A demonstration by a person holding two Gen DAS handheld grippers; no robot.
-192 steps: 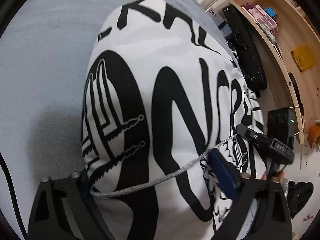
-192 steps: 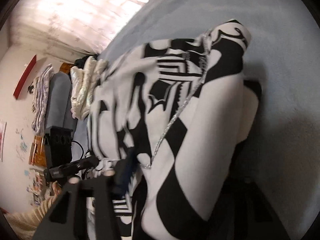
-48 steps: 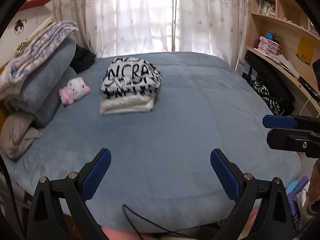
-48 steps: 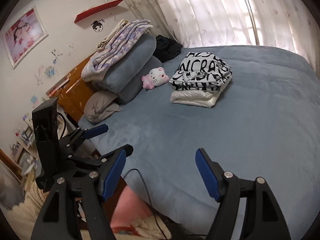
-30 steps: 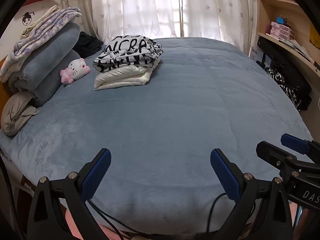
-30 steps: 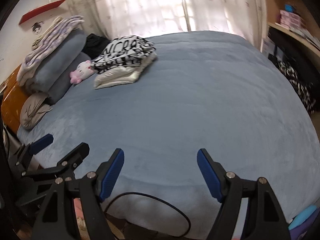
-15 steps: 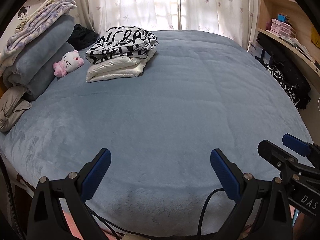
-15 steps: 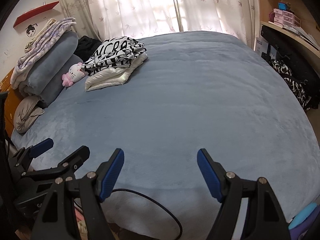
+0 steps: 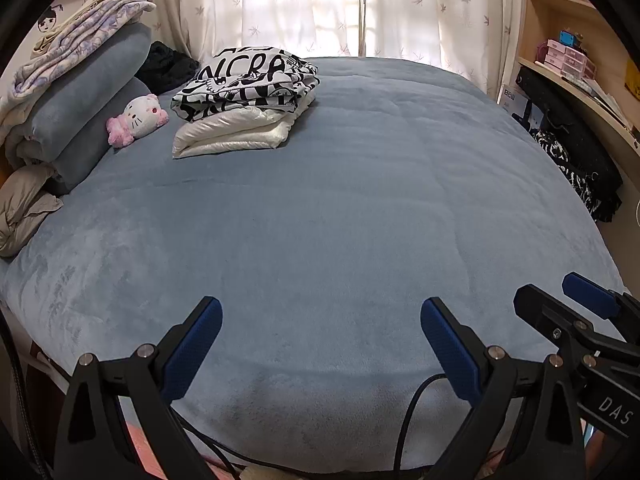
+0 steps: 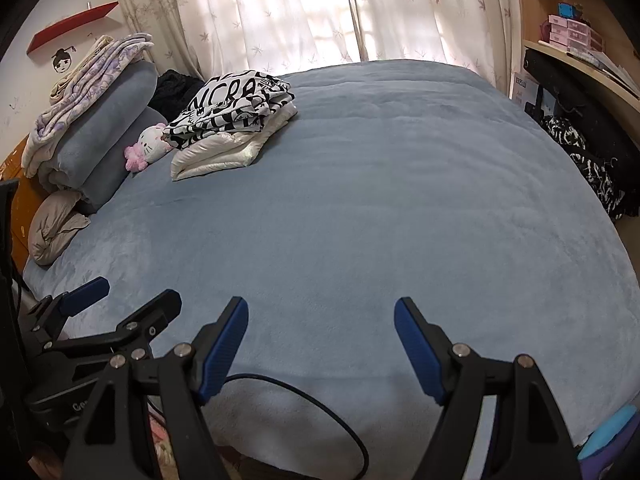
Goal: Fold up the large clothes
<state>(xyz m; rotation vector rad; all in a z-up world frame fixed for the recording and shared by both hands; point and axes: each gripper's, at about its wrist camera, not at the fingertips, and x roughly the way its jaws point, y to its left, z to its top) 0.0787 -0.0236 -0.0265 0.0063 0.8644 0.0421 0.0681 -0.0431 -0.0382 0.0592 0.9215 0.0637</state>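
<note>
On the far left part of the blue plush bed [image 9: 360,208] I see one folded black-and-white lettered garment [image 9: 248,80], stacked on one folded cream-white padded garment [image 9: 236,132], their long axis running left to right. One pink-and-white plush cat toy [image 9: 138,118] lies just left. My left gripper [image 9: 320,332] and right gripper [image 10: 320,332] hang wide apart, empty, over the near edge.

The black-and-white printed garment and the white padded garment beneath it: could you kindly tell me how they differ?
The black-and-white printed garment lies on top, matte, with bold lettering; the white padded garment lies underneath, plain, glossy and puffier. Both are folded in one stack on the blue bed cover.
</note>
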